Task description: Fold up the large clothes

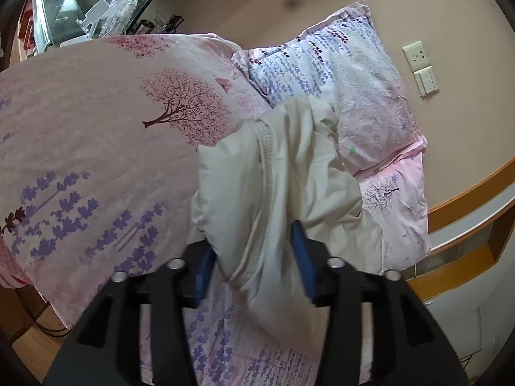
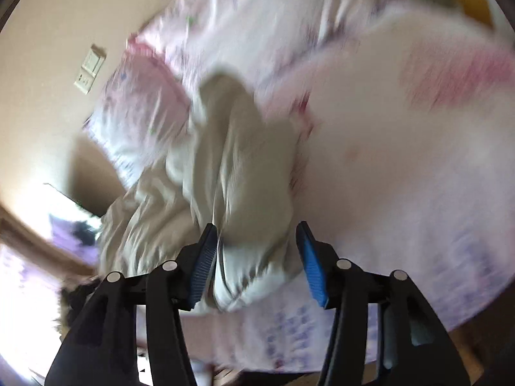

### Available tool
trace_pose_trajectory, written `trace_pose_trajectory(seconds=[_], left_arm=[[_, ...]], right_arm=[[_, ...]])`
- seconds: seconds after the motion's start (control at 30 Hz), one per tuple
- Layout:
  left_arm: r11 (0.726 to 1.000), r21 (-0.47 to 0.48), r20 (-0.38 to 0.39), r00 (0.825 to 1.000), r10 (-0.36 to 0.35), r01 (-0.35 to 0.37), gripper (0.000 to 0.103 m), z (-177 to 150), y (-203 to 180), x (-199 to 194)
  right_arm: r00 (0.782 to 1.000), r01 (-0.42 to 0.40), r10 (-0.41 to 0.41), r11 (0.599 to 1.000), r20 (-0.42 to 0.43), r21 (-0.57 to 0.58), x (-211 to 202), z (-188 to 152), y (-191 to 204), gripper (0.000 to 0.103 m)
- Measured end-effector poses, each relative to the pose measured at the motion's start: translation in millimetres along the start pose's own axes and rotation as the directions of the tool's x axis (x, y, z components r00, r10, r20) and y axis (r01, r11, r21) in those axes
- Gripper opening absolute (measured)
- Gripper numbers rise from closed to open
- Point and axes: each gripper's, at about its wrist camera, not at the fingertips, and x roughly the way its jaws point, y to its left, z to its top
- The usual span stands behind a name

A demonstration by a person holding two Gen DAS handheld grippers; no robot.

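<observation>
My left gripper (image 1: 256, 257) has a thick bunch of the beige garment (image 1: 283, 173) between its blue pads, pinching it above the floral bed (image 1: 96, 128), just beside the pillow (image 1: 347, 74). My right gripper (image 2: 256, 257) straddles another fold of the garment (image 2: 231, 160); through the blur I cannot tell whether it grips.

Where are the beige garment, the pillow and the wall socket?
Garment (image 1: 289, 167): left wrist view, on its bunched middle folds.
Pillow (image 1: 351, 74): left wrist view, on its crinkled white centre.
Socket (image 1: 417, 54): left wrist view, on the upper plate's face.
</observation>
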Motion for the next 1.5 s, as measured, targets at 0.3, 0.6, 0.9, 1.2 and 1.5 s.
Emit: trace_pose_trajectory(seconds=[0.3,0.6,0.9,1.2,1.5], left_arm=[[0.999,0.036,-0.013,1.0,0.001,-0.001,0.064,-7,-3,0],[1.0,0.032,-0.03,1.0,0.003,-0.002,0.07,-5,-3,13],[0.999,-0.039,-0.032,0.999,-0.016,0.015,0.063,1,8,27],[0.998,0.058,0.023,0.999,-0.025,0.023,0.033,8,-25,18],[0.967,0.25,0.085,0.993,-0.082,0.058,0.03,2,-82,7]], right_arm=[[0.996,-0.093,0.081,0.893,-0.046,-0.44,41,-8,158,0.035],[0.982,-0.098,-0.017,0.808,-0.19,-0.581,129,-37,246,0.031],[0.925,-0.035,-0.181,0.835,-0.334,-0.549,194,-48,233,0.031],[0.895,-0.029,-0.232,0.822,-0.381,-0.569,211,-54,232,0.032],[0.873,-0.018,-0.286,0.79,-0.395,-0.613,228,-56,235,0.032]])
